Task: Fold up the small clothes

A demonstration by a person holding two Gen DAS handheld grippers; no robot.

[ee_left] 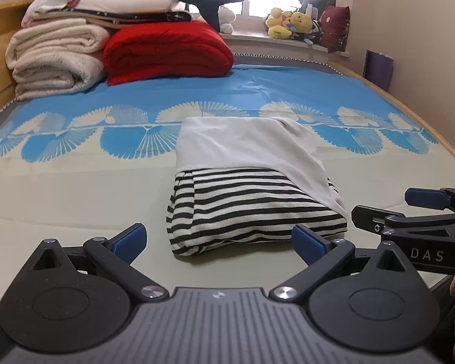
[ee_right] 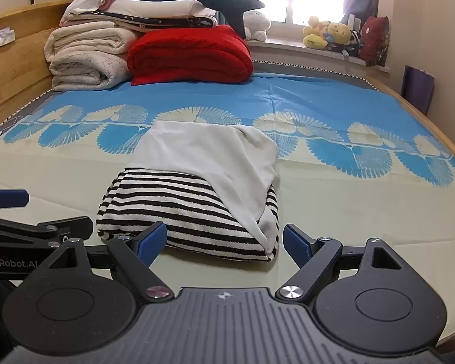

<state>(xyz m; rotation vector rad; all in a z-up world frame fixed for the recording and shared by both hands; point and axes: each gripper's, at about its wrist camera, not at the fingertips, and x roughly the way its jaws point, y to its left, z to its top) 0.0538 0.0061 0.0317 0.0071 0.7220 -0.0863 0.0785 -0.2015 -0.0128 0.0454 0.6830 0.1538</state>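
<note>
A folded small garment, black-and-white striped with a white part lying over its top and right side [ee_left: 251,188], rests on the bed; it also shows in the right wrist view [ee_right: 197,188]. My left gripper [ee_left: 218,239] is open and empty, its blue pads either side of the bundle's near edge, just short of it. My right gripper [ee_right: 224,239] is open and empty, just in front of the bundle's near right corner. The right gripper also shows from the side in the left wrist view [ee_left: 409,209], and the left one in the right wrist view [ee_right: 30,212].
The bed has a blue and cream patterned sheet [ee_left: 75,182]. A stack of folded white blankets [ee_left: 54,57], a red quilt [ee_left: 166,48] and a plush shark lie at the far left. Plush toys [ee_left: 291,22] sit on the windowsill. A wooden bed rail [ee_right: 15,69] runs along the left.
</note>
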